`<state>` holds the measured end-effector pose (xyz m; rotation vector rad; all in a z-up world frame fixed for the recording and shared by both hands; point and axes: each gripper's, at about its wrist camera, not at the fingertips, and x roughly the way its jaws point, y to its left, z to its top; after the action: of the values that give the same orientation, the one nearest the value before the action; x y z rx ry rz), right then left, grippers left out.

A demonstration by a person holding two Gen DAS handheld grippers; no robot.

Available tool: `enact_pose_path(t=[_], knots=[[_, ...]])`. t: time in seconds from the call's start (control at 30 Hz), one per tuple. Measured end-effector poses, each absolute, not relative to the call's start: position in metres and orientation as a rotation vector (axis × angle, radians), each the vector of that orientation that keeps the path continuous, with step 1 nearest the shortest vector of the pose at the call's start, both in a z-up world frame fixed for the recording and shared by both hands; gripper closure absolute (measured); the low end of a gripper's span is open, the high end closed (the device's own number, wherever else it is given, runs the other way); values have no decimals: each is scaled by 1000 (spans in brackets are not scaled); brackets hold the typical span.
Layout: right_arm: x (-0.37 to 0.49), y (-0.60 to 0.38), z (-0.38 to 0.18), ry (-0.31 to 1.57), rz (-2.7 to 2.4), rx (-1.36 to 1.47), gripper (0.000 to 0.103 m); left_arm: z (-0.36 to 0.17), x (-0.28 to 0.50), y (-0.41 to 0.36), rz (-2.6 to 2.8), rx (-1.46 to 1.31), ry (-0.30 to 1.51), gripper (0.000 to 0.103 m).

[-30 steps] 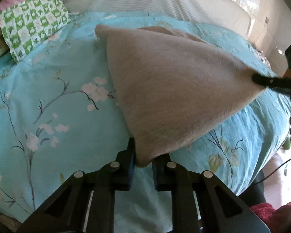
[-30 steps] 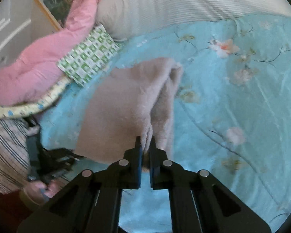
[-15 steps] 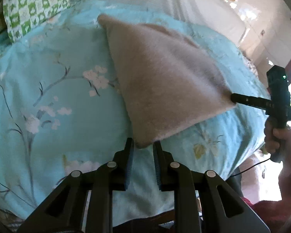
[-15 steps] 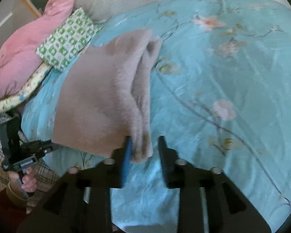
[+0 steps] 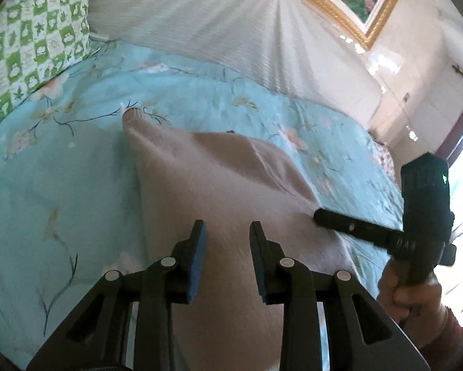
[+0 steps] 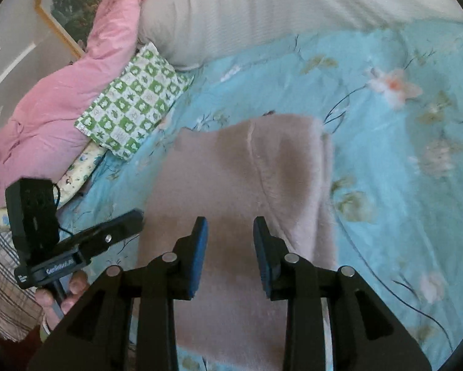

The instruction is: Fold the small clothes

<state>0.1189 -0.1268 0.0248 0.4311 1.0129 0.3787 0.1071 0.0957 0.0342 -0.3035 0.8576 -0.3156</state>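
A fuzzy beige garment [image 5: 219,182] lies folded on the turquoise floral bedspread [image 5: 61,170]; it also shows in the right wrist view [image 6: 237,179]. My left gripper [image 5: 226,235] is open and empty, its jaws hovering over the garment's near part. My right gripper [image 6: 229,232] is open and empty above the garment's near edge. The right gripper shows in the left wrist view [image 5: 324,216], its tip at the garment's right edge. The left gripper shows in the right wrist view [image 6: 132,219] by the garment's left edge.
A green-and-white checked pillow [image 5: 30,49] lies at the bed's head, also in the right wrist view [image 6: 132,108]. A pink quilt [image 6: 55,92] is piled beside it. A large striped white pillow [image 5: 216,31] spans the back. The bed's edge drops off near me.
Both grippers have let go of the garment and opened. The garment has dropped flat on the bed. Both grippers have moved forward over it.
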Motion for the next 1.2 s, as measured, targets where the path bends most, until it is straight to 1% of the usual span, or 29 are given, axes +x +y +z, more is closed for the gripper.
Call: enact_pose_path(t=[0.07, 0.13, 0.2, 0.4, 0.5, 0.57, 0.83, 0.93, 1.07, 1.2], knots=[[127, -127, 12, 1039, 348, 404, 71, 27, 118, 96, -316, -305, 872, 78], [127, -132, 1, 1046, 328, 376, 75, 11, 126, 98, -311, -319, 919, 85], [127, -137, -9, 1052, 293, 328, 82, -6, 131, 96, -312, -334, 938, 87], [132, -154, -18, 1039, 265, 336, 83, -7, 132, 89, -314, -291, 946, 87], [130, -156, -13, 1039, 279, 369, 83, 4, 124, 95, -307, -317, 927, 88], [122, -155, -4, 1026, 290, 370, 80, 11, 112, 97, -296, -324, 911, 87], [69, -153, 24, 991, 399, 364, 79, 26, 35, 94, -352, -322, 885, 87], [48, -151, 16, 1031, 415, 342, 79, 14, 13, 88, -398, -337, 910, 87], [33, -158, -6, 1093, 354, 324, 79, -15, 13, 85, -364, -331, 997, 87], [28, -168, -13, 1088, 341, 368, 79, -23, 13, 84, -355, -336, 1003, 87]])
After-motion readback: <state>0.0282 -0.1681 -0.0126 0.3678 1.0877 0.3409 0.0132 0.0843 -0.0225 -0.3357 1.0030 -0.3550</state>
